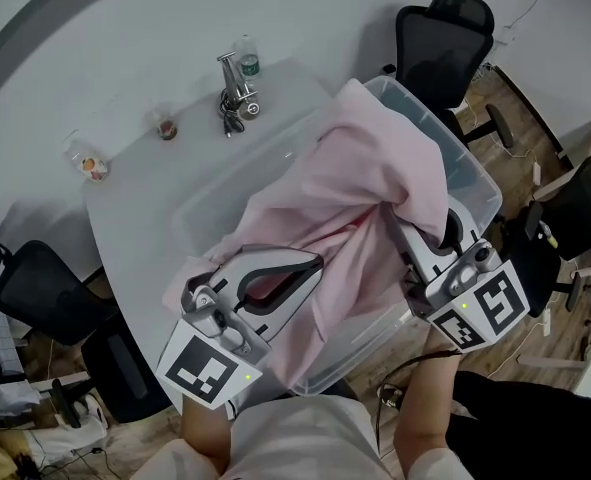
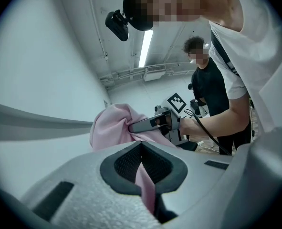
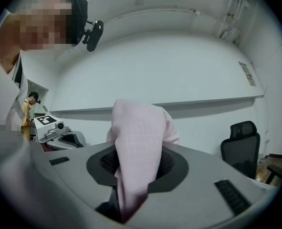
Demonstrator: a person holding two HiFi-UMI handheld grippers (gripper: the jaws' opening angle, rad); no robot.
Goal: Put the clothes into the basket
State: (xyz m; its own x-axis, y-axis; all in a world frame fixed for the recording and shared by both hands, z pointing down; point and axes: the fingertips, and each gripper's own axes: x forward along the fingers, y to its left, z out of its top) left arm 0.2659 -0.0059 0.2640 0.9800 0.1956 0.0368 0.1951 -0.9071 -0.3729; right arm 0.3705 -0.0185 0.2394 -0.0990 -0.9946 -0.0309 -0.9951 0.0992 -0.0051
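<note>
A pale pink garment (image 1: 355,198) hangs stretched between my two grippers above a clear plastic basket (image 1: 475,183) on the table. My left gripper (image 1: 305,268) is shut on the garment's lower left part; pink cloth (image 2: 145,185) runs up between its jaws. My right gripper (image 1: 430,223) is shut on the right side, and a thick fold of the cloth (image 3: 138,161) rises between its jaws. In the left gripper view the right gripper (image 2: 136,125) bites the bunched pink cloth (image 2: 114,125). In the right gripper view the left gripper's body shows small at far left.
A grey table (image 1: 145,183) carries a metal bunch of keys (image 1: 237,98), a small bottle (image 1: 247,58) and two small cups (image 1: 165,126). Black office chairs (image 1: 445,33) stand behind and to both sides. Another person (image 2: 212,89) stands nearby.
</note>
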